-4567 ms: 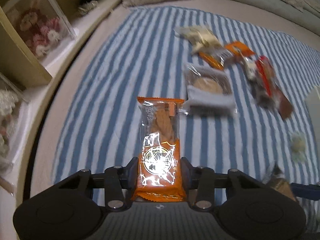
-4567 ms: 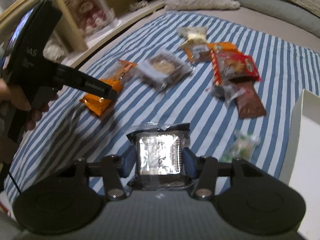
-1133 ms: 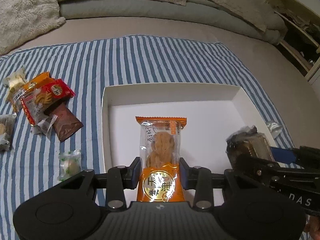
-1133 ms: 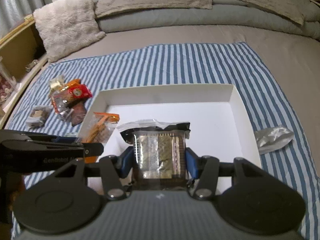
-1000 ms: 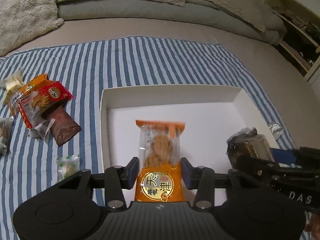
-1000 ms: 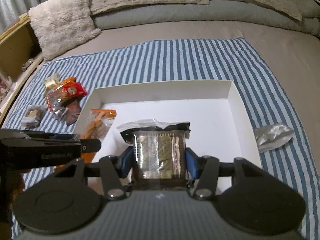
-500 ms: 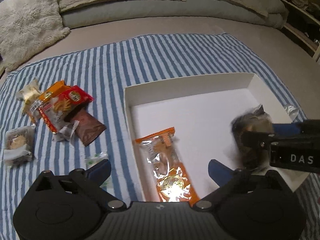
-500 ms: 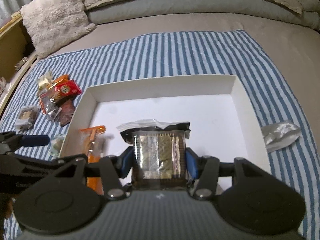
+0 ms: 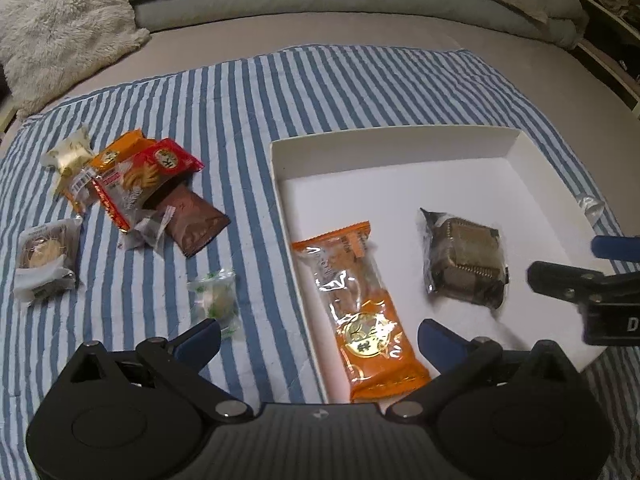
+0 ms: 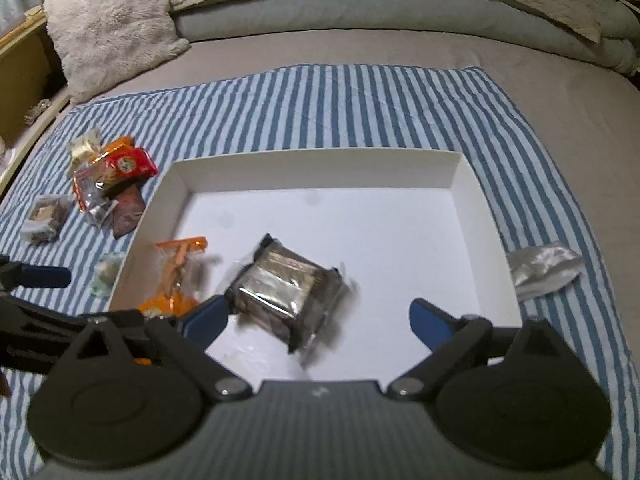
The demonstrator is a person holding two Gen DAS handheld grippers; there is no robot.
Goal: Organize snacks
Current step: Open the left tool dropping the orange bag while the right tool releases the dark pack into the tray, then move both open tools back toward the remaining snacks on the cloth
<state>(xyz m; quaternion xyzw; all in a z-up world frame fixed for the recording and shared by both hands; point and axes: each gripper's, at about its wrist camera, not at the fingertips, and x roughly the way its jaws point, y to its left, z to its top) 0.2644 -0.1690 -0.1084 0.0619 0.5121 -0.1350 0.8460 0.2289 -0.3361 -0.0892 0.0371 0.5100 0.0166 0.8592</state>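
Writing: the long orange crinkle-edged snack packet (image 9: 362, 308) bears a gold round seal with characters too small to read.
Box: the shallow white cardboard box (image 9: 392, 142) sits on the blue-and-white striped cloth (image 9: 248, 92).
Orange packet: flat along the box's left wall, long axis running from near to far.
Dark cake: a square brown cake in clear wrap (image 10: 286, 290) lies tilted right of the packet.
Left tool (image 9: 320, 338): spread wide, empty.
Right tool (image 10: 320, 318): jaws opening, the cake loose between them.
Loose snacks: a pile including a red packet (image 9: 154, 168) left of the box.

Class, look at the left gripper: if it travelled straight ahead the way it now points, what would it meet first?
Probably the orange snack packet, lying in the white box between the left gripper's open jaws; depth is uncertain.
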